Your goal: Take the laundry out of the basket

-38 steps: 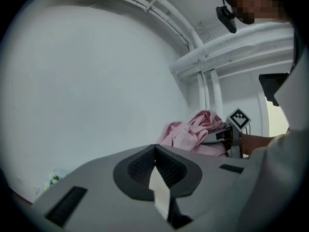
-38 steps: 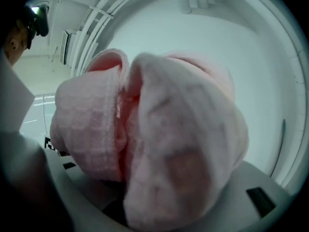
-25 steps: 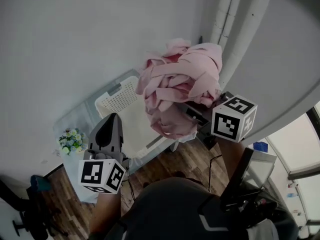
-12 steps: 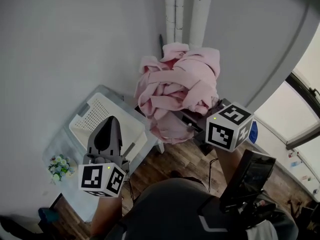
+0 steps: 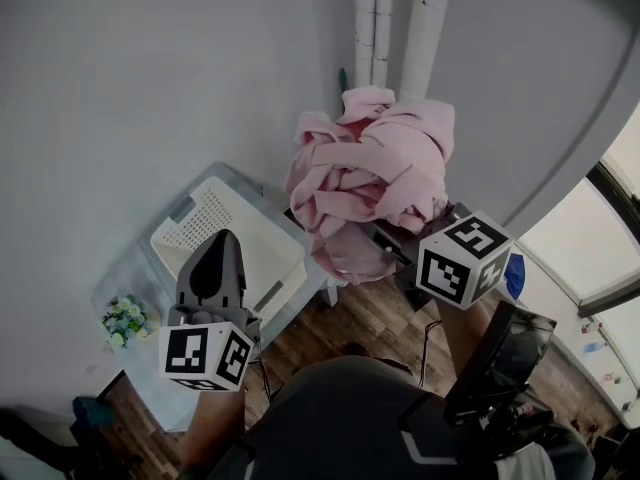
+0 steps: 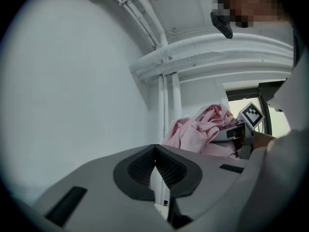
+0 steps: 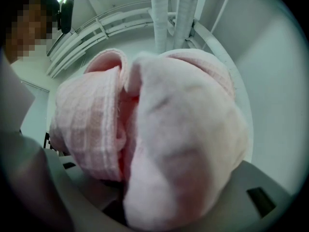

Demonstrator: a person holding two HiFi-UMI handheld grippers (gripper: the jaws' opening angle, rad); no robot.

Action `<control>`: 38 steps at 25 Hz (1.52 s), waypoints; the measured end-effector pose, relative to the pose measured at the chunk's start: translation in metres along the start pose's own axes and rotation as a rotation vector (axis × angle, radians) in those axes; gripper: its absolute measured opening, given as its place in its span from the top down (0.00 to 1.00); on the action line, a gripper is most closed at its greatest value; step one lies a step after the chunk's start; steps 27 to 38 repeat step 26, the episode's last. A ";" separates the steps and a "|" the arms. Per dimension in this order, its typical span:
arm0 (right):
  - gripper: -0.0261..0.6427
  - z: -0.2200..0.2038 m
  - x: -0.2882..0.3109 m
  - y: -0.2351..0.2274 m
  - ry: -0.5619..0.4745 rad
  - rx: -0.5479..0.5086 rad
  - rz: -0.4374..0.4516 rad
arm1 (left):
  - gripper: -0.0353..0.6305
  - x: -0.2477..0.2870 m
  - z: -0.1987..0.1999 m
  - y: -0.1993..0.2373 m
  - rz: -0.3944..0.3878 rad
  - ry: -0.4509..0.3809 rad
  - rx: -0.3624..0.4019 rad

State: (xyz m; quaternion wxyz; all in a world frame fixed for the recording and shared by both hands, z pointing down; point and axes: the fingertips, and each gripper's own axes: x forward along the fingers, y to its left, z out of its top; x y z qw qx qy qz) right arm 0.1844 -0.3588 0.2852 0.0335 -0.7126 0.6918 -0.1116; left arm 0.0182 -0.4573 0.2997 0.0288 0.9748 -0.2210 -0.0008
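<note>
A bundle of pink laundry [image 5: 370,188] hangs in the air to the right of the white slotted basket [image 5: 215,218]. My right gripper [image 5: 398,250] is shut on the bundle's lower part, and its fingertips are buried in the cloth. In the right gripper view the pink laundry [image 7: 159,124] fills the frame and hides the right gripper [image 7: 120,199] pads. My left gripper [image 5: 221,238] hovers over the basket's near side, shut with nothing in it. In the left gripper view the left gripper [image 6: 155,153] has its ribbed pads meeting, with the pink laundry [image 6: 195,134] beyond.
The basket stands on a small glass table [image 5: 130,273] against a grey wall. A little bunch of flowers [image 5: 125,320] lies at the table's left end. White pipes [image 5: 385,18] run up the wall behind the bundle. Wood floor and a dark stand [image 5: 500,353] are at lower right.
The head view has swung, so the basket now sits lower left. The pink bundle stays lifted in the right gripper, now clear of the basket's right end. The left gripper keeps its pose.
</note>
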 end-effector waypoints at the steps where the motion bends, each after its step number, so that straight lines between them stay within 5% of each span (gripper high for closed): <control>1: 0.53 0.001 0.000 0.001 0.001 -0.008 0.001 | 0.94 -0.002 0.000 -0.001 0.004 -0.002 -0.001; 10: 0.54 0.005 0.000 0.003 0.000 -0.025 0.031 | 0.94 -0.019 0.005 0.002 0.087 0.002 0.020; 38: 0.53 0.007 0.000 0.006 -0.022 -0.047 0.024 | 0.94 -0.036 -0.002 0.003 0.119 -0.021 0.014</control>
